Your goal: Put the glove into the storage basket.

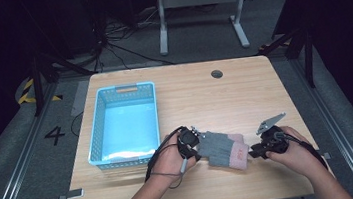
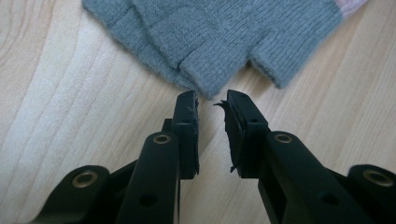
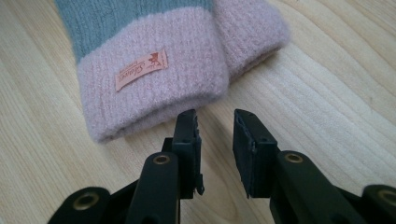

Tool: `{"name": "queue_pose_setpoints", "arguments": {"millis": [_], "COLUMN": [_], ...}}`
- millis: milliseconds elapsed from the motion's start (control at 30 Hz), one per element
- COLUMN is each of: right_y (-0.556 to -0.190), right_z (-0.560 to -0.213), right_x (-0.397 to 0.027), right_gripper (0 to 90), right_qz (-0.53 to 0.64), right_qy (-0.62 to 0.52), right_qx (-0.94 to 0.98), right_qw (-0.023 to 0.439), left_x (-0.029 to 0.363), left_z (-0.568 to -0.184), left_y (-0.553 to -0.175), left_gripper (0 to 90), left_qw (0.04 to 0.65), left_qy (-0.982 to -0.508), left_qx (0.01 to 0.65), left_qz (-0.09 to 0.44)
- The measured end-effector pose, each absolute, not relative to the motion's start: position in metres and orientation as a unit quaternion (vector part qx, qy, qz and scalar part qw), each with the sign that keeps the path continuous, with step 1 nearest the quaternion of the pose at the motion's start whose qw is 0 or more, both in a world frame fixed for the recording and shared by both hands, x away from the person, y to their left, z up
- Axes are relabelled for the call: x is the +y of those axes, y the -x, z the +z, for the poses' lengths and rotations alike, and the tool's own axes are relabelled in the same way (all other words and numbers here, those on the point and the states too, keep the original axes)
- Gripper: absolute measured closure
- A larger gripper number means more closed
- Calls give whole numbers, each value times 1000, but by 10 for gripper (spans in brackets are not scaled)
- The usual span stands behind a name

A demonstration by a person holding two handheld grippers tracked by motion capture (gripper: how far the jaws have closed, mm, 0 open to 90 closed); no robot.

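Hands at the near edge of the wooden bench (image 1: 263,84) aim two grippers at a pair of grey knitted gloves (image 1: 223,149) with pink cuffs lying between them. The left gripper (image 2: 212,100), jaws parted and empty, sits just short of the fingertips; the right gripper (image 3: 215,119), jaws likewise parted, faces the cuffs. Farther back stands a blue plastic basket (image 1: 96,128).

High view overhead, gripper views close, sharing gloves (image 1: 223,149)
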State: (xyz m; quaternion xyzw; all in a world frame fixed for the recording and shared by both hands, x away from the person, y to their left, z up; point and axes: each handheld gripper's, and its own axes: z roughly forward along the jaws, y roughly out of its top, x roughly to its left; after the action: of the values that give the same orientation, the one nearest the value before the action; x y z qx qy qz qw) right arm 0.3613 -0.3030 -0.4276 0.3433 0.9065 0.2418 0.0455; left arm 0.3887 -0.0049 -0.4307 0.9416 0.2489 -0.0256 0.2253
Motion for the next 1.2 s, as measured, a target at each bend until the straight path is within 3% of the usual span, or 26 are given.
{"name": "queue_pose_setpoints", "arguments": {"millis": [433,833,1200], "right_y": [-359,-359,-359], "right_z": [-430,-430,-424], "right_x": [-300,-299,-300], "right_gripper": [722,710,687], "right_qz": [239,243,256], "right_qy": [-345,-344,-335], "right_qx": [906,906,905], "right_qw": [44,48,50], "left_x": [-13,-14,-14], "left_z": [-433,-429,-429], "left_y": [-388,-388,-390], "left_gripper": [747,820,795], "left_qw": [219,228,230], "left_qy": [-947,-943,-940], "left_qx": [234,242,251], "left_qz": [-20,-8,-13]}}
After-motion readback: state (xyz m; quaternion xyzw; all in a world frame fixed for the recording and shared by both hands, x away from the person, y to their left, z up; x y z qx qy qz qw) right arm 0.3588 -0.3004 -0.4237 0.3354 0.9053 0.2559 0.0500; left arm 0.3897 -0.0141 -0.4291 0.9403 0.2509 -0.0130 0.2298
